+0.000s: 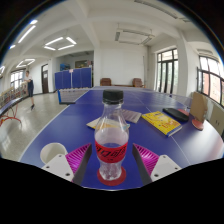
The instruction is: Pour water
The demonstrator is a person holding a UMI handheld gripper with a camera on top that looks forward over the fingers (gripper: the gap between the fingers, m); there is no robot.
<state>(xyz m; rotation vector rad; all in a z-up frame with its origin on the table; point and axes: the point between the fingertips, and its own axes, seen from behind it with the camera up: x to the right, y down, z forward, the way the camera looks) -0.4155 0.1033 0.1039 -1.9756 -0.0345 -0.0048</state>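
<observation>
1. Gripping the bottle (112, 140) between my two fingers, I have both purple pads (83, 157) pressed against its sides, so my gripper (112, 160) is clenched on it.
2. It is a clear plastic bottle with a black cap and a red label, upright, over the near edge of the blue table (60, 125).
3. Beside my left finger, near that edge, stands a white cup (52, 152).
4. Just behind the bottle lies a white sheet (95, 123); to its right a yellow book (160, 122), then a dark flat thing (176, 114) I cannot identify.
5. Toward the table's right edge stands a brown bag (198, 108).
</observation>
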